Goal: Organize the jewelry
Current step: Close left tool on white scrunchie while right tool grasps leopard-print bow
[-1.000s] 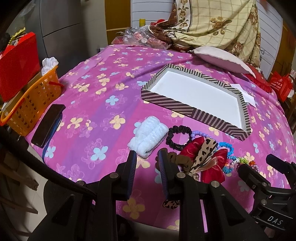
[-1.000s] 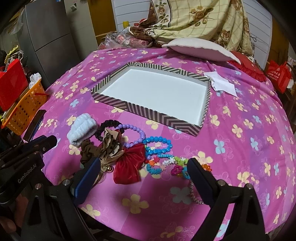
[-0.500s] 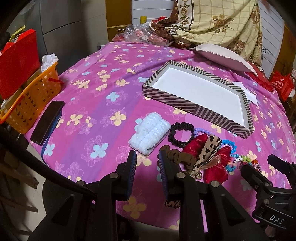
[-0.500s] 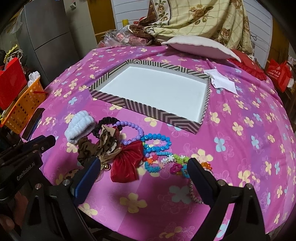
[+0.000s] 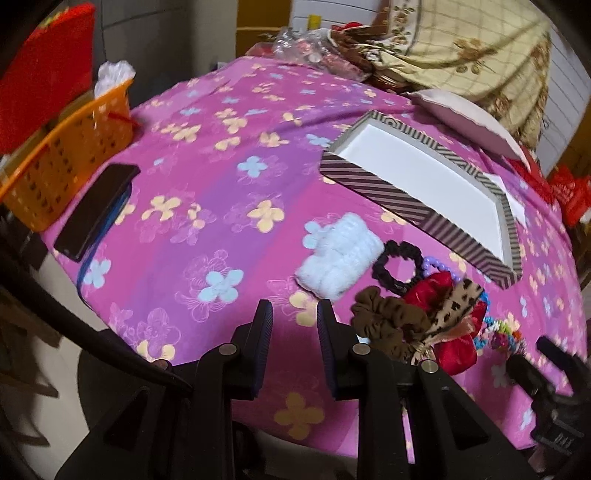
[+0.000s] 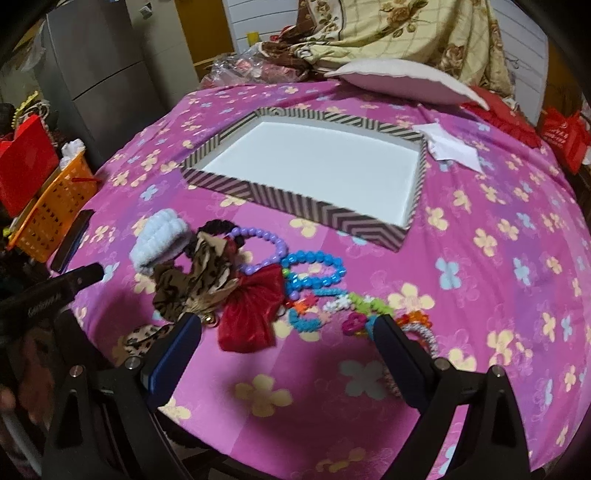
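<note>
A striped shallow box [image 6: 291,201] with a white, empty inside lies mid-table; it also shows in the left wrist view [image 5: 373,186]. In front of it is a pile: white fluffy scrunchie [image 5: 338,260], black scrunchie [image 5: 397,264], brown scrunchie [image 5: 386,323], leopard bow [image 6: 207,271], red bow [image 6: 251,312], purple bead bracelet [image 6: 264,245], blue bead bracelet [image 6: 314,271] and small coloured bead pieces [image 6: 354,310]. My left gripper [image 5: 293,325] is narrowly open and empty, just left of the pile. My right gripper [image 6: 288,332] is wide open and empty over the pile's near edge.
Pink flowered cloth [image 6: 480,277] covers the round table. An orange basket [image 5: 62,162] and a black phone [image 5: 98,210] sit at the left edge. A pillow [image 6: 402,79], folded blanket [image 6: 388,29] and white paper [image 6: 450,146] lie at the back.
Both grippers moved in slightly toward the pile; the left one shifted and tilted. Nothing was picked up, and the jaw gaps look unchanged.
</note>
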`<state>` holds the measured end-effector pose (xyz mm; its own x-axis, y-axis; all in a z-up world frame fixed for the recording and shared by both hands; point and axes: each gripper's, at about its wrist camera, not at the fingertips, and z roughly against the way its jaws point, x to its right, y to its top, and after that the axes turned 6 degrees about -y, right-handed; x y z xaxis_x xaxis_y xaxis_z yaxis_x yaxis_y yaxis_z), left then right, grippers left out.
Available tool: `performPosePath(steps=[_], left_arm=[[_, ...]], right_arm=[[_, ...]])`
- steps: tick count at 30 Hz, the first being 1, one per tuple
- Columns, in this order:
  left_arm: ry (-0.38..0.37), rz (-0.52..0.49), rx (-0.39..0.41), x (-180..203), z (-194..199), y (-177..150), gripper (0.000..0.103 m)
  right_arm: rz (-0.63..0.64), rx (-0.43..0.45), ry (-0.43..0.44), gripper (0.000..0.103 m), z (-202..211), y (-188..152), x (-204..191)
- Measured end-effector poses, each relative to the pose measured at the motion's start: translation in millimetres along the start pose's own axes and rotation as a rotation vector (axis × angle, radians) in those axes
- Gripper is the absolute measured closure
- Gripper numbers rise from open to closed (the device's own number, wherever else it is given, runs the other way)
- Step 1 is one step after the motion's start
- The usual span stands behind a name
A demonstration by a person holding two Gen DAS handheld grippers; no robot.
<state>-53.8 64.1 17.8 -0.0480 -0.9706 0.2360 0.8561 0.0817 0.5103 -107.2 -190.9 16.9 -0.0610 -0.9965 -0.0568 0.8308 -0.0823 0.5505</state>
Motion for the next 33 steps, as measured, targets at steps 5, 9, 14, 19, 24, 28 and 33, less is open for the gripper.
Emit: performPosePath(steps=[5, 9, 14, 19, 24, 28, 33], left_arm=[[-0.076, 0.039, -0.036, -10, -10, 7, 0.052], [-0.126, 0.020, -0.059, -7, -20, 13, 0.047], [-0.145, 0.006, -0.092, -2, -37, 21, 0.045], [-0.126, -0.016, -0.095, 2, -50, 27, 0.045], [-0.124, -0.032, -0.088, 4, -56, 34, 0.045], [-0.122, -0.059, -0.101, 7, -63, 36, 0.045], [-0.150, -0.044, -0.107, 3, -68, 38, 0.045]], right_arm=[[0.029, -0.023, 0.027, 0.006, -8, -4, -7], [0.035, -0.038, 0.058, 0.007, -11, -6, -10], [0.029, -0.055, 0.147, 0.018, -11, -8, -16], [0.049, -0.084, 0.227, 0.026, -19, -11, -35], [0.047, -0.109, 0.290, 0.038, -35, -10, -51], [0.031, -0.122, 0.286, 0.046, -50, -7, -57], [0.059, -0.109, 0.262, 0.048, -58, 4, -67]])
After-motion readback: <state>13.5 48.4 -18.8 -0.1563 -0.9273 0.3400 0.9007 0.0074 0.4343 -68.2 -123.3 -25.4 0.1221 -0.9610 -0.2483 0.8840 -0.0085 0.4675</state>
